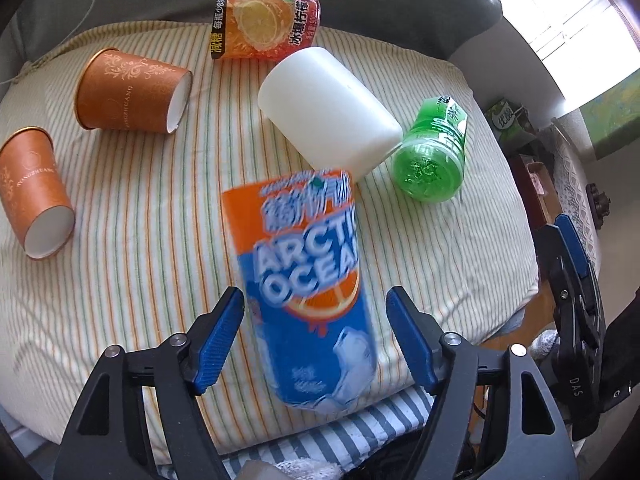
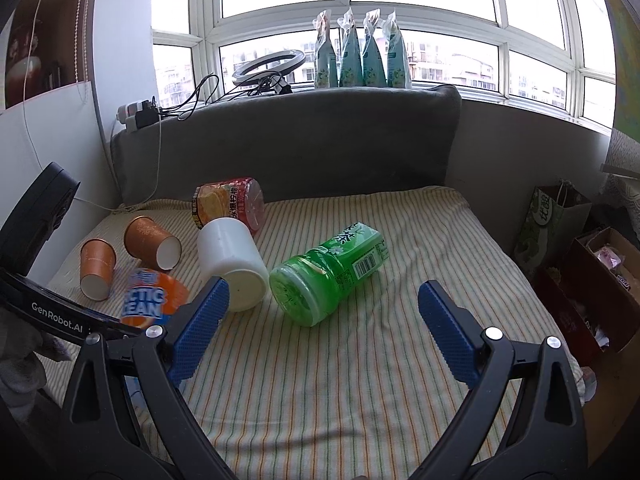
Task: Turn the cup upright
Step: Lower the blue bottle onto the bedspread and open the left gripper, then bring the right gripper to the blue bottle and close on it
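An orange and blue "Arctic Ocean" cup (image 1: 308, 292) stands between the fingers of my left gripper (image 1: 316, 312), blurred and tilted; the jaws are open with gaps on both sides. It also shows in the right wrist view (image 2: 154, 298). A white cup (image 1: 328, 110) (image 2: 234, 262), a green cup (image 1: 432, 156) (image 2: 328, 272), an orange-label cup (image 1: 266, 24) (image 2: 230, 204) and two brown paper cups (image 1: 130, 90) (image 1: 34, 190) lie on their sides on the striped cushion (image 2: 320, 360). My right gripper (image 2: 324, 308) is open and empty, just in front of the green cup.
A grey backrest (image 2: 288, 140) runs behind the cushion, with a window sill holding pouches (image 2: 360, 52) and a ring light (image 2: 268, 66). A green paper bag (image 2: 548, 224) and a red box (image 2: 592, 288) stand to the right of the cushion.
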Demonstrator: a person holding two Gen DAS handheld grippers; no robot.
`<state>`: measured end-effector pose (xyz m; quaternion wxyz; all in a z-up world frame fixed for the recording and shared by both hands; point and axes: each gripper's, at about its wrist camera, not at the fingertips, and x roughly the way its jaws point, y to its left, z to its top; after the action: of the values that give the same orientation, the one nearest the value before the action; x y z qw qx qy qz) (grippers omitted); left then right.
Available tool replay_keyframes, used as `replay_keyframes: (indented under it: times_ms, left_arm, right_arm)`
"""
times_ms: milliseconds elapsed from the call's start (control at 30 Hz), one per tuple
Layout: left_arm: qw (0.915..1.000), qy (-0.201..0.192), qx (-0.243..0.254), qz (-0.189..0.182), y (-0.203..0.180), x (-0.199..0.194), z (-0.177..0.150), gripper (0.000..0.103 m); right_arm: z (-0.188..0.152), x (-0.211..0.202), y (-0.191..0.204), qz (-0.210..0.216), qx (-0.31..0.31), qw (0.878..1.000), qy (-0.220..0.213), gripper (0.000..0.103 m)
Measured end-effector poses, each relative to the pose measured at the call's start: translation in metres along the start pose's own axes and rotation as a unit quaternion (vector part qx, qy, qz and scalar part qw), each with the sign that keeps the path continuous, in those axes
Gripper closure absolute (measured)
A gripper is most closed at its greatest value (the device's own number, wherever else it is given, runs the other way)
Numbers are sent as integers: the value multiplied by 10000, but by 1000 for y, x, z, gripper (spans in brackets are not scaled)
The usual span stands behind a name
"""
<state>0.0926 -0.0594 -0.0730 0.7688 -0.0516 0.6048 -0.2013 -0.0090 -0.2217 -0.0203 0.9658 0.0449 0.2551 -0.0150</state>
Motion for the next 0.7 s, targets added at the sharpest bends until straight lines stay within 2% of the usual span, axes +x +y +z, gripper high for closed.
replay_keyframes:
  times_ms: [167,300,433,567,700]
  left_arm:
    - [9998,-163,-18,-84,2,-8,4,29]
    - [9993,-361,112,14,2,-21,3,29]
    - [9980,-594,174,111,6,-34,-4,29]
    - [9947,-968,246,256,12,-48,-22,29]
    - [9923,-1153,179,415,26,-54,-38,29]
  right_arm:
    - [0,1,8,159,-6,9999,30,6]
    - [1,7,15,381,-44,9991,179,6]
    - [6,21,19,866,42,9948,541,6]
    - [10,39,28,1502,111,9825,1096,6]
    - [14,65,41,2098,210,9605,1816,6]
